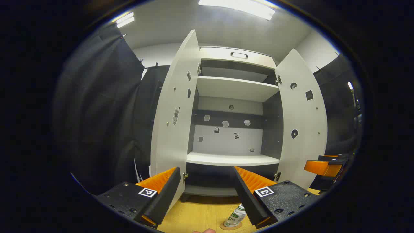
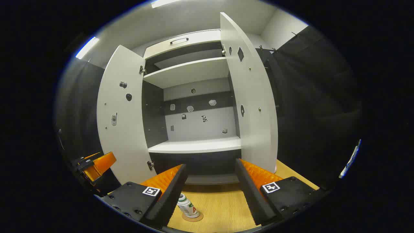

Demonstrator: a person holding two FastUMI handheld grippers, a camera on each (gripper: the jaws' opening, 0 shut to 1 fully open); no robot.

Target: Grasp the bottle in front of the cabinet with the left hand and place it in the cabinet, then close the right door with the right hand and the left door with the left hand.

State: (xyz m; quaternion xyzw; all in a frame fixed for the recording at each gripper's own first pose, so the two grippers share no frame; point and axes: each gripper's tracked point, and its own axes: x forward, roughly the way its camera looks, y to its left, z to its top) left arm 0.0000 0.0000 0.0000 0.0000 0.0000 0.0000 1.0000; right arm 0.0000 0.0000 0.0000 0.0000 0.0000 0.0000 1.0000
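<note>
A small clear bottle (image 1: 235,216) with a white and green label stands upright on a round coaster on the wooden table, in front of the white cabinet (image 1: 233,158). Both cabinet doors stand wide open, the left door (image 1: 174,123) and the right door (image 1: 302,129). My left gripper (image 1: 207,197) is open above and behind the bottle, which sits low beside its right finger. In the right gripper view the bottle (image 2: 187,205) stands by the left finger of my open right gripper (image 2: 210,191). The left gripper (image 2: 97,165) shows at the left edge there, and the right gripper (image 1: 325,166) at the right edge of the left gripper view.
The cabinet has a middle shelf (image 1: 233,159) and an upper shelf (image 1: 236,89), both bare, with small stickers on the back panel and doors. Black cloth walls stand on both sides. A wooden tabletop (image 2: 223,207) runs in front of the cabinet.
</note>
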